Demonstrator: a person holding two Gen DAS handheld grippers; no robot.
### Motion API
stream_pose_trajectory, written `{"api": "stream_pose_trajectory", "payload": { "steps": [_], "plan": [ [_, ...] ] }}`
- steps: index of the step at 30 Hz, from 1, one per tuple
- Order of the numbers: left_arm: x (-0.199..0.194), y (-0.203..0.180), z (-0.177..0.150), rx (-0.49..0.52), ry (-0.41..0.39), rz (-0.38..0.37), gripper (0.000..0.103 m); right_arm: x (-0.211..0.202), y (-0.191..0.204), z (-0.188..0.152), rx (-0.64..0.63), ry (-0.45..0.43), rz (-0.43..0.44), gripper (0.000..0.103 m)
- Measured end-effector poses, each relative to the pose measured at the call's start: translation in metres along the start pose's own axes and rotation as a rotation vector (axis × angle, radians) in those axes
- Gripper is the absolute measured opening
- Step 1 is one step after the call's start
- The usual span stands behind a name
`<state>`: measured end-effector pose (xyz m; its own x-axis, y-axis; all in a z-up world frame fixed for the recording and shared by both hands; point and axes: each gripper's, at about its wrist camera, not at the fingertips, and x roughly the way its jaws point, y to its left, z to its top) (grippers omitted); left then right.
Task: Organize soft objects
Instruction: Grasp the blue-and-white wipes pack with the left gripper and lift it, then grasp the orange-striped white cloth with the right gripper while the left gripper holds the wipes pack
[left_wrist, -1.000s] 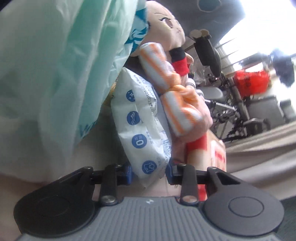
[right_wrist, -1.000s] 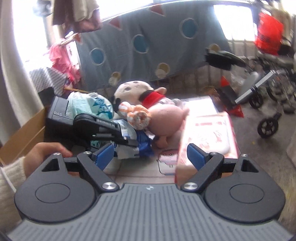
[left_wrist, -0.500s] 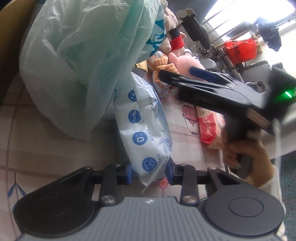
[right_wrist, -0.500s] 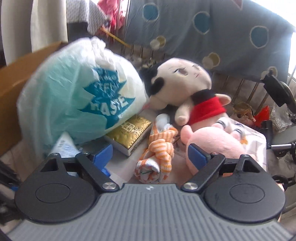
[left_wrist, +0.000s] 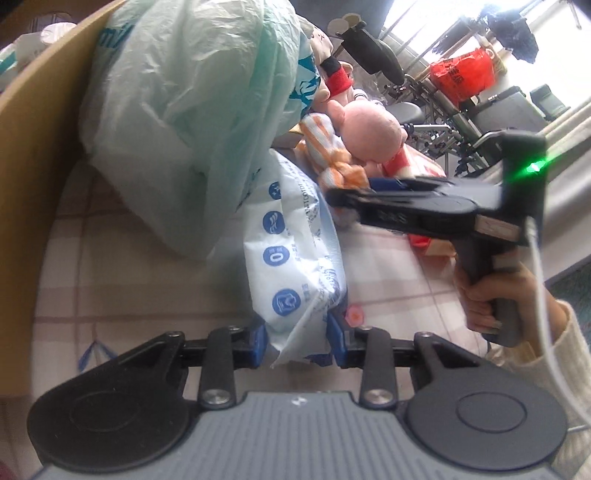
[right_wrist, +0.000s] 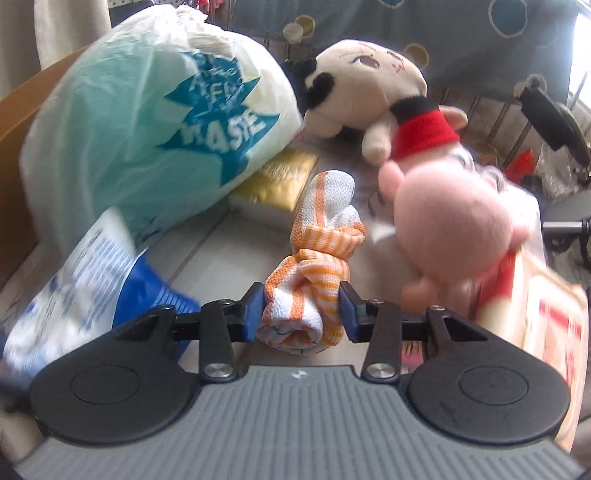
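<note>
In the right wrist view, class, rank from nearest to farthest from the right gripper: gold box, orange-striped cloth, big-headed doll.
1. orange-striped cloth, between the right gripper fingers.
2. gold box, ahead, left.
3. big-headed doll, at the back.

Behind your work you have a grey curtain (right_wrist: 369, 18) with coloured circles hanging across the back. An orange plastic bag (left_wrist: 463, 75) hangs by the bright window, above a tangle of metal frames (left_wrist: 439, 110). A brown cardboard wall (left_wrist: 33, 166) curves along your left. The tabletop (left_wrist: 122, 273) shows a pale checked pattern.
</note>
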<state>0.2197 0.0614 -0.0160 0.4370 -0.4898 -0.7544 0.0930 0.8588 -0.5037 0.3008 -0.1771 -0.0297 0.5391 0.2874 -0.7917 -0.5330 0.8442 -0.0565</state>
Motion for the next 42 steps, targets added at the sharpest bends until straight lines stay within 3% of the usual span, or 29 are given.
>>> {"api": "stream_pose_trajectory", "payload": {
  "steps": [3, 7, 9, 11, 14, 15, 18, 19, 20, 26, 28, 32, 36, 42],
  "plan": [
    [-0.014, 0.004, -0.012, 0.025, 0.003, 0.021, 0.035, -0.027, -0.001, -0.032, 0.073, 0.018, 0.058, 0.042],
    [-0.033, 0.020, -0.029, -0.011, 0.035, 0.004, 0.036, -0.066, 0.003, -0.082, 0.181, 0.047, 0.152, 0.043],
    [-0.041, 0.028, -0.039, -0.026, 0.045, 0.003, 0.047, -0.084, 0.008, -0.105, 0.213, 0.053, 0.167, 0.044],
    [-0.049, 0.033, -0.045, -0.023, 0.059, 0.008, 0.068, -0.098, 0.011, -0.122, 0.252, 0.061, 0.197, 0.049],
    [-0.060, 0.035, -0.053, 0.025, 0.050, 0.132, 0.084, -0.105, 0.010, -0.142, 0.353, 0.091, 0.318, 0.053],
    [-0.067, 0.034, -0.057, 0.038, 0.029, 0.175, 0.085, -0.107, 0.011, -0.147, 0.361, 0.099, 0.322, 0.055],
    [-0.083, 0.027, -0.066, 0.091, -0.019, 0.201, 0.095, -0.120, 0.019, -0.148, 0.315, 0.074, 0.252, 0.070],
    [-0.085, 0.024, -0.066, 0.105, -0.037, 0.194, 0.100, -0.125, 0.020, -0.146, 0.308, 0.061, 0.247, 0.080],
    [-0.085, 0.020, -0.065, 0.112, -0.054, 0.196, 0.100, -0.130, 0.018, -0.143, 0.307, 0.035, 0.253, 0.087],
    [-0.064, -0.006, -0.055, 0.111, -0.123, 0.210, 0.102, -0.136, 0.031, -0.117, 0.170, -0.043, 0.195, 0.101],
    [-0.051, -0.016, -0.052, 0.157, -0.126, 0.211, 0.102, -0.126, 0.038, -0.111, 0.115, -0.029, 0.204, 0.102],
    [-0.031, -0.024, -0.051, 0.248, -0.095, 0.311, 0.102, -0.099, 0.052, -0.106, 0.043, 0.058, 0.150, 0.102],
    [-0.023, -0.026, -0.054, 0.305, -0.115, 0.353, 0.102, -0.093, 0.060, -0.105, 0.025, 0.043, 0.177, 0.102],
    [-0.018, -0.026, -0.054, 0.288, -0.129, 0.333, 0.102, -0.095, 0.068, -0.100, -0.032, -0.006, 0.102, 0.101]
  ]
}}
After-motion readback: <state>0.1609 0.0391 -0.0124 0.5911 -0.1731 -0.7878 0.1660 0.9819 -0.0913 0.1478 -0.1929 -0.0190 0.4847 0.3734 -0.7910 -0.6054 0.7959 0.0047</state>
